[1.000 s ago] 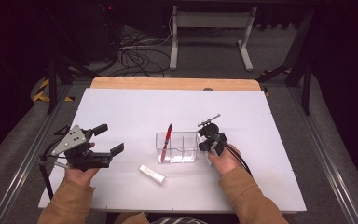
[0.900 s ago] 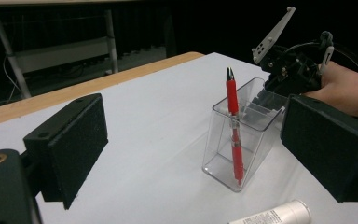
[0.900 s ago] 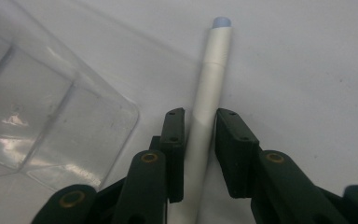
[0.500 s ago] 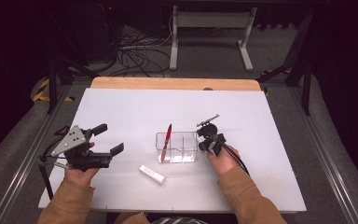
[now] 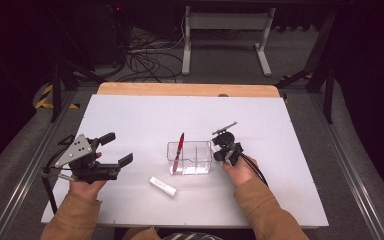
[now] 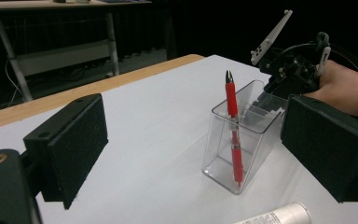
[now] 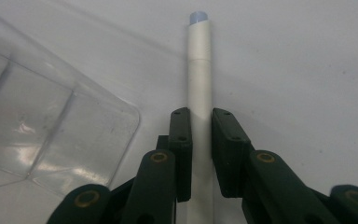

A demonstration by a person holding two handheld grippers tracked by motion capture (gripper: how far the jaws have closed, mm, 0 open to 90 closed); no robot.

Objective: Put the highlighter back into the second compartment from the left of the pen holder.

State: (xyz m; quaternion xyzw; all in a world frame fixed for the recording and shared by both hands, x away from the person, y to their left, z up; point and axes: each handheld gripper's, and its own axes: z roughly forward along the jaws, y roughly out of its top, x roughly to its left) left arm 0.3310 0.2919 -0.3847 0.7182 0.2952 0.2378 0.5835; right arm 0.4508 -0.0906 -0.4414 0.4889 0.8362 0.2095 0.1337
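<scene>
A white table (image 5: 145, 120) with a wooden strip along its far edge stands in a dark room, and cables lie on the floor behind it.

In the high view, a clear plastic holder (image 5: 190, 158) stands near the middle of the table. A red pen (image 5: 179, 151) leans inside its left compartment, with the tip up. The left gripper (image 5: 111, 151) is held well to the left of the holder, its jaws wide apart with nothing between them. A small white tube (image 5: 162, 186) lies flat on the table, in front of the holder and a little to its left. The right gripper (image 5: 222, 151) is just beside the right wall of the holder.

In the left gripper view, the two black pads stand far apart at the sides of the picture, and between them, farther away, the holder (image 6: 242, 140) with the red pen (image 6: 233, 130) is seen. An end of the white tube (image 6: 279, 217) shows at the bottom edge. The right gripper (image 6: 291, 70) is behind the holder.

In the right gripper view, the jaws are closed on a white pen (image 7: 200, 70), whose pale blue end points away from the camera. The pen is beside the rounded corner of the holder (image 7: 51, 121). The jaws have just been closing, with this white pen between them.
</scene>
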